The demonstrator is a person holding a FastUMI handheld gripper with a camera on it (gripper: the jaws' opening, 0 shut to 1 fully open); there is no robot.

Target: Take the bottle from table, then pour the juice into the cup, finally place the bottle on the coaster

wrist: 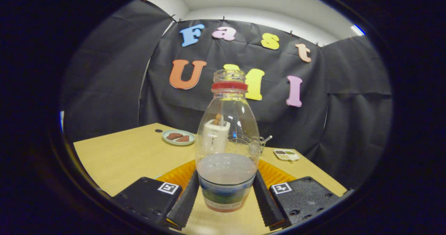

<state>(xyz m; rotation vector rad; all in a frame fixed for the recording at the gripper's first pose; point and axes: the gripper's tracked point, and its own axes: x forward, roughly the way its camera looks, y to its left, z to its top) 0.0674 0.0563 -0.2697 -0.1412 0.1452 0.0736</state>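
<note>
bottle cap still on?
No: the bottle, upright between the jaws of the gripper, has an open mouth, with just a red ring round its neck.

I see even ceiling light, glints on the bottle (227,130), sharp focus at centre, and fisheye bending that softens the table (118,158) edges.

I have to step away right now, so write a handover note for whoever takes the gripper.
Gripper: jaws shut on the bottle, one finger on each side of its lower part.
Bottle: upright, uncapped, partly filled with liquid, above an orange coaster on the table; whether it rests there or is lifted is unclear.
Cup: cannot be made out for sure.
Pouring: cannot tell if done.
</note>
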